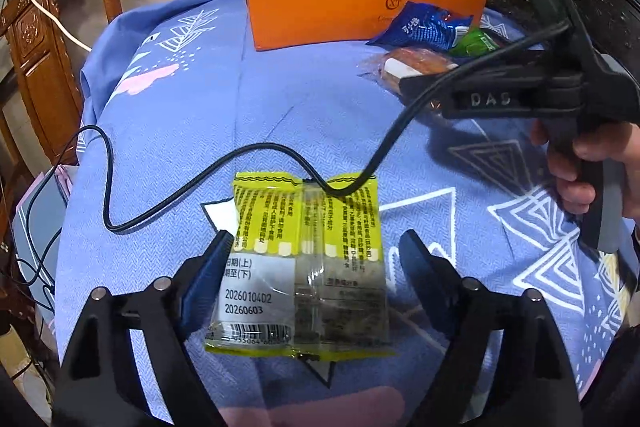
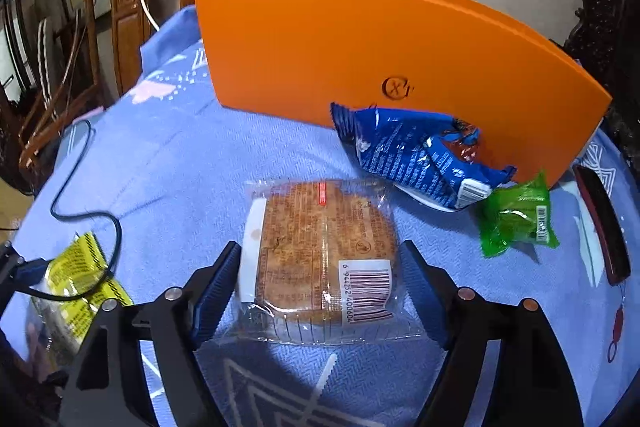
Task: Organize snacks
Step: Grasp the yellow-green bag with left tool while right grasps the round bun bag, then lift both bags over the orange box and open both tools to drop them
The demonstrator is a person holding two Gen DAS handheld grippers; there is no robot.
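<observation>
A yellow snack packet lies flat on the blue cloth between the fingers of my open left gripper; the left finger touches its edge. It also shows in the right wrist view. A clear-wrapped brown cake lies between the fingers of my open right gripper. A blue snack bag and a small green packet lie against an orange box. In the left wrist view the right gripper hovers over the cake.
A black cable runs across the cloth and over the yellow packet. A dark red flat object lies at the right edge. Carved wooden chairs stand left of the table.
</observation>
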